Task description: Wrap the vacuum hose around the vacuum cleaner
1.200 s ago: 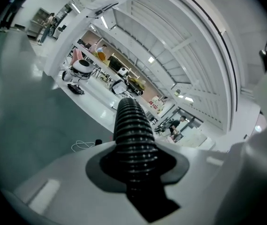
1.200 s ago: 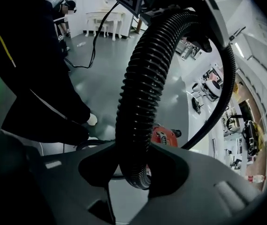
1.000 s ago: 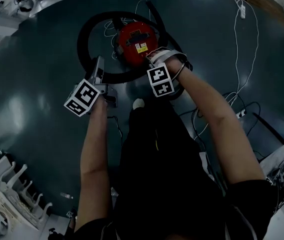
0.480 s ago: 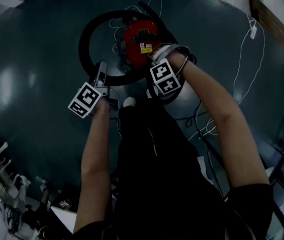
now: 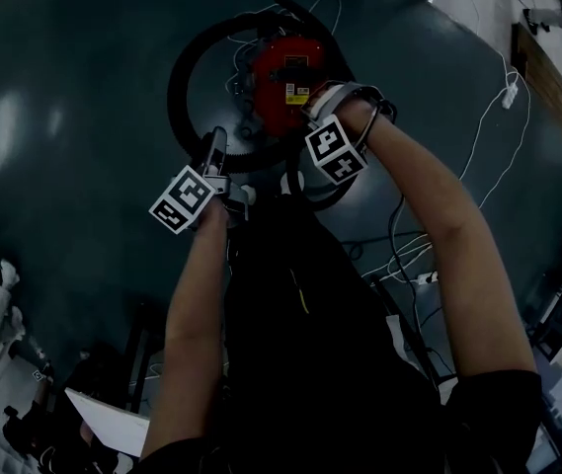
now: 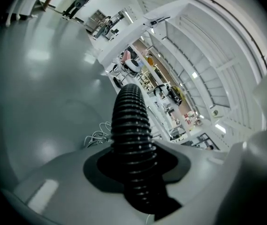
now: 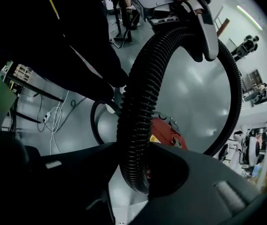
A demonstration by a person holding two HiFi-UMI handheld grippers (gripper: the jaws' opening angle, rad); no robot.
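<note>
vacuum cleaner (image 5: 287, 85): we found the red round body standing on the dark floor (image 5: 73, 117), at 12 o'clock in the head view.
vacuum hose (image 5: 176, 92): black and ribbed; it formed an open ring out at 9 o'clock from the vacuum cleaner, with the ring's 3 o'clock edge meeting the body.
left gripper (image 6: 135, 162): we placed it at 7 o'clock from the vacuum cleaner, clamped on the vacuum hose near the ring's 6 o'clock point. Its jaws had just eased slightly wider, with the hose filling the gap between them.
right gripper (image 7: 138, 167): at 4 o'clock from the vacuum cleaner, just beside it, and grasping the vacuum hose, which ran up from the jaws toward 12 o'clock in its own view.
span between tools: in the right gripper view the hose arched up to the left gripper at 1 o'clock, then swept round to 4 o'clock.
surroundings: white cables (image 5: 488, 117) lay at 3 o'clock, well apart from the vacuum cleaner.
</note>
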